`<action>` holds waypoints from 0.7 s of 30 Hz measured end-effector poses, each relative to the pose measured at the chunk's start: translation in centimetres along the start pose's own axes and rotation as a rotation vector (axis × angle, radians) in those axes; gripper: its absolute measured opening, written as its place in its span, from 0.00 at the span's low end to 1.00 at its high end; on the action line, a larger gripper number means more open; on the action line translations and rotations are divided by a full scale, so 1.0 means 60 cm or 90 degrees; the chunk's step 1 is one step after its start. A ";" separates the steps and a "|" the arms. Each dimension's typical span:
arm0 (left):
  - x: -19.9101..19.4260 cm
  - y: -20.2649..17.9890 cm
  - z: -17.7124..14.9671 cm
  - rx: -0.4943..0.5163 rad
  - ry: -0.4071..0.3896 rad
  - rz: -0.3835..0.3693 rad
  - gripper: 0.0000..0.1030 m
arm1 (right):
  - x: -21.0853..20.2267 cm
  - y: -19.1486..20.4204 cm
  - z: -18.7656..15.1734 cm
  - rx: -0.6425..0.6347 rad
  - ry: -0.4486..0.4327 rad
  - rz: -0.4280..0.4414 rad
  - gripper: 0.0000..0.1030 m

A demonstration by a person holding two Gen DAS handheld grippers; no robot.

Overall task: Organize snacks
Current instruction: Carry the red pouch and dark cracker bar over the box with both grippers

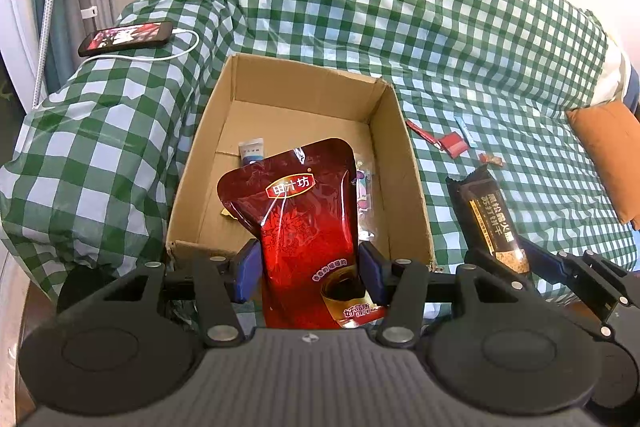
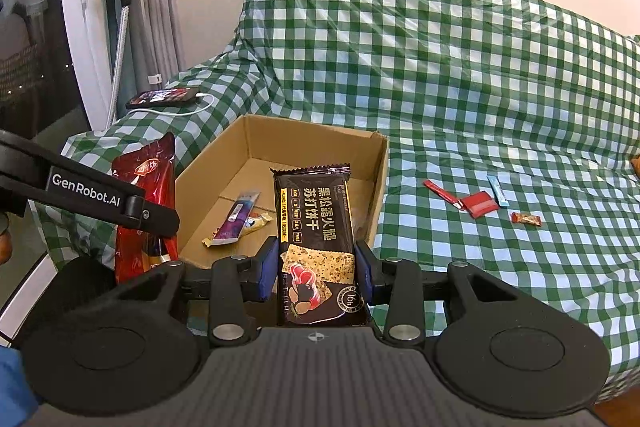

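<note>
Two snack packs are gripped, one per gripper. Left gripper (image 1: 310, 273) is clamped on a red pouch (image 1: 304, 219), pads pressing its lower sides, pouch upright over the near edge of the cardboard box (image 1: 404, 163). Right gripper (image 2: 316, 273) is clamped on a dark cracker pack (image 2: 314, 227), also upright, over the box's near right corner. Inside the box: a purple sachet (image 2: 237, 217), a yellow-wrapped candy (image 2: 260, 221), a small white tube (image 1: 251, 151). Box sits on a green checked cloth (image 2: 440, 87). On the cloth right of the box, apart from it: red wrappers (image 2: 476, 203), a blue stick (image 2: 497, 191), a small orange candy (image 2: 526, 219). Phone (image 1: 126, 37) with white cable lies far left.
</note>
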State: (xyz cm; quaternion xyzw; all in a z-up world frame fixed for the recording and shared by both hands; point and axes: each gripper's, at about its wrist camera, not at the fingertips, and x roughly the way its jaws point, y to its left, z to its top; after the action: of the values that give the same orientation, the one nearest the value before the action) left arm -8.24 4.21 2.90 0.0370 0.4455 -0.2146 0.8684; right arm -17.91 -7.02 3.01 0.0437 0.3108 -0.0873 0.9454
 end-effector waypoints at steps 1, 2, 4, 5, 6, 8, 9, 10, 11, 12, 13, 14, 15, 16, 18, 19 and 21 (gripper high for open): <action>0.002 0.000 0.000 0.000 0.001 0.000 0.56 | 0.002 0.000 0.001 -0.001 0.001 0.001 0.41; 0.003 0.001 0.000 -0.001 0.002 0.001 0.56 | 0.003 0.002 0.001 -0.001 0.003 0.000 0.41; 0.006 0.001 0.001 -0.001 0.004 0.001 0.56 | 0.006 0.002 0.001 -0.002 0.006 0.000 0.41; 0.008 0.002 0.001 -0.001 0.006 0.001 0.56 | 0.008 0.001 0.000 -0.003 0.008 0.000 0.41; 0.011 0.002 0.001 -0.002 0.008 0.001 0.56 | 0.009 0.001 -0.001 -0.003 0.010 0.001 0.41; 0.015 0.003 0.001 -0.003 0.012 0.001 0.56 | 0.013 0.000 -0.001 -0.003 0.014 0.001 0.41; 0.017 0.003 0.001 -0.004 0.014 0.001 0.56 | 0.015 0.000 -0.001 -0.004 0.016 0.001 0.41; 0.019 0.004 0.001 -0.004 0.016 0.001 0.56 | 0.017 0.000 -0.002 -0.004 0.018 0.001 0.41; 0.021 0.004 0.002 -0.005 0.018 0.001 0.56 | 0.019 0.001 -0.001 -0.005 0.020 0.001 0.41; 0.024 0.005 0.002 -0.005 0.020 0.001 0.56 | 0.020 0.001 -0.002 -0.005 0.022 0.001 0.41; 0.026 0.006 0.003 -0.005 0.022 0.001 0.56 | 0.023 0.002 -0.002 -0.005 0.024 0.001 0.41; 0.028 0.006 0.003 -0.006 0.024 0.001 0.56 | 0.025 0.002 -0.002 -0.006 0.027 0.001 0.41; 0.031 0.007 0.003 -0.006 0.026 0.001 0.56 | 0.027 0.003 -0.002 -0.007 0.029 0.002 0.41; 0.033 0.008 0.004 -0.006 0.028 0.001 0.56 | 0.029 0.003 -0.002 -0.007 0.031 0.002 0.41; 0.039 0.010 0.004 -0.007 0.031 0.002 0.56 | 0.033 0.004 -0.002 -0.010 0.035 0.003 0.41; 0.041 0.010 0.005 -0.007 0.033 0.002 0.56 | 0.036 0.005 -0.002 -0.010 0.038 0.003 0.41; 0.046 0.011 0.007 -0.008 0.037 0.002 0.56 | 0.040 0.005 -0.002 -0.011 0.043 0.003 0.41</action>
State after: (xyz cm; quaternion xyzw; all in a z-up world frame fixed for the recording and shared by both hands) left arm -6.26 3.76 0.86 0.0387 0.4720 -0.2093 0.8555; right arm -16.04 -7.01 1.49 0.0391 0.3429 -0.0805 0.9351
